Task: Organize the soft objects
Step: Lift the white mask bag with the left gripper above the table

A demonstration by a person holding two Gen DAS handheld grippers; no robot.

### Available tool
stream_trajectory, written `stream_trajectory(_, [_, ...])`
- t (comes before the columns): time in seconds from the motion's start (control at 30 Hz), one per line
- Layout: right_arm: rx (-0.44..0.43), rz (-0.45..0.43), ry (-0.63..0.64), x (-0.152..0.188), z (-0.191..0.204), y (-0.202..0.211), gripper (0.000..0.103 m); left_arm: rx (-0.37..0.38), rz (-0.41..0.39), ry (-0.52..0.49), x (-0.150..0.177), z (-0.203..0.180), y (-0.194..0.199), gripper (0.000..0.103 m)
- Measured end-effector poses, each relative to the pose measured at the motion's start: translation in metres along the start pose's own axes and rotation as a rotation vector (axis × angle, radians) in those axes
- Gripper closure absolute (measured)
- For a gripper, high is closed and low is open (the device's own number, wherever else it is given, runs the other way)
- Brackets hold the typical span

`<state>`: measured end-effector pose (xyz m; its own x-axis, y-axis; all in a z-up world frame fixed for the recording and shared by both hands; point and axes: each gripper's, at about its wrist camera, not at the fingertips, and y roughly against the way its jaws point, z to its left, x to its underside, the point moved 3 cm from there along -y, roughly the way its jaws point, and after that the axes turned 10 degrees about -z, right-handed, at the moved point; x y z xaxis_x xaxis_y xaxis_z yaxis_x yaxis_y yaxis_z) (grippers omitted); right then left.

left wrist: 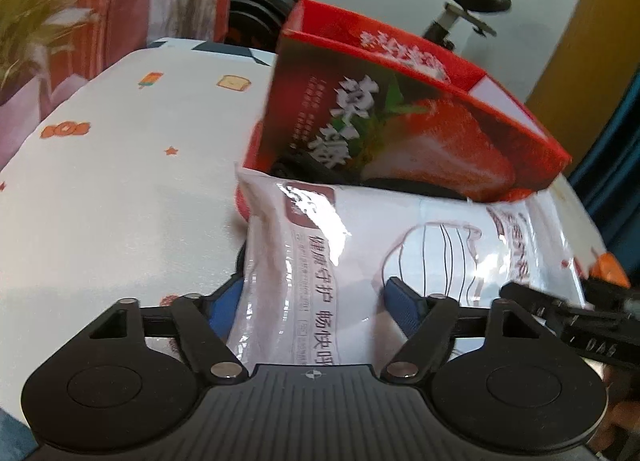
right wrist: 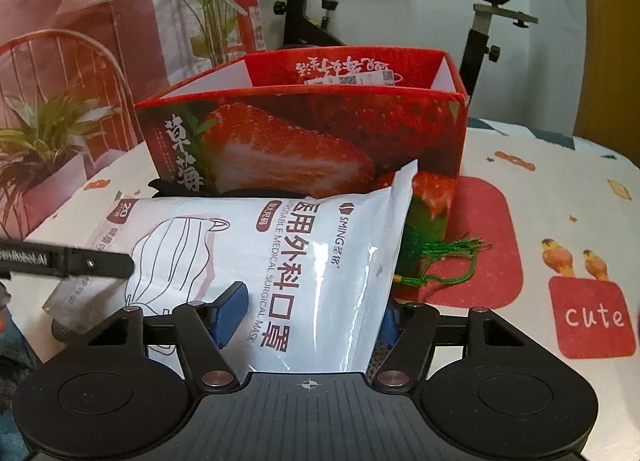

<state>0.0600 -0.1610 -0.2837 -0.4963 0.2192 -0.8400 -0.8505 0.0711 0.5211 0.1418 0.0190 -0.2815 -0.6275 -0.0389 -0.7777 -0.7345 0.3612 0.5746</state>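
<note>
Two grippers on one mask pack (right wrist: 320, 257), white plastic, lying just in front of red strawberry box (right wrist: 320, 133) on printed tablecloth (right wrist: 560, 189). Left gripper (left wrist: 316, 297) clasping pack's left end; right gripper (right wrist: 310, 309) clasping right end. Green tassel (right wrist: 444, 257) beside box base, right of pack.
</note>
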Motion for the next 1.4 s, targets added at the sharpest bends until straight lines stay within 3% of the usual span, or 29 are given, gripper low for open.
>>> stream_trajectory(0.17, [0.006, -0.001, 0.005, 0.0, 0.0, 0.0, 0.045, 0.014, -0.026, 0.097, -0.005, 0.014, 0.01, 0.049])
stream_trajectory(0.27, [0.006, -0.001, 0.006, 0.001, 0.0, 0.001, 0.045, 0.022, -0.03, 0.126, -0.006, 0.018, 0.011, 0.05])
stream_trajectory(0.43, [0.009, -0.001, 0.008, 0.001, -0.001, 0.001, 0.045, 0.023, -0.052, 0.086, -0.009, 0.009, 0.012, 0.052])
stream_trajectory(0.67, [0.027, -0.052, 0.068, -0.008, 0.008, 0.014, 0.055, 0.023, -0.09, 0.028, -0.013, 0.001, 0.019, 0.052])
stream_trajectory(0.97, [0.022, -0.126, 0.109, -0.023, 0.012, 0.029, 0.064, 0.017, -0.206, 0.012, -0.024, 0.001, 0.04, 0.052])
stream_trajectory(1.27, [0.057, -0.111, 0.11, -0.023, 0.009, 0.025, 0.066, 0.008, -0.213, -0.084, -0.021, -0.015, 0.04, 0.052])
stream_trajectory(1.4, [0.052, -0.117, 0.117, -0.024, 0.011, 0.026, 0.067, 0.0, -0.205, -0.075, -0.021, -0.012, 0.04, 0.052])
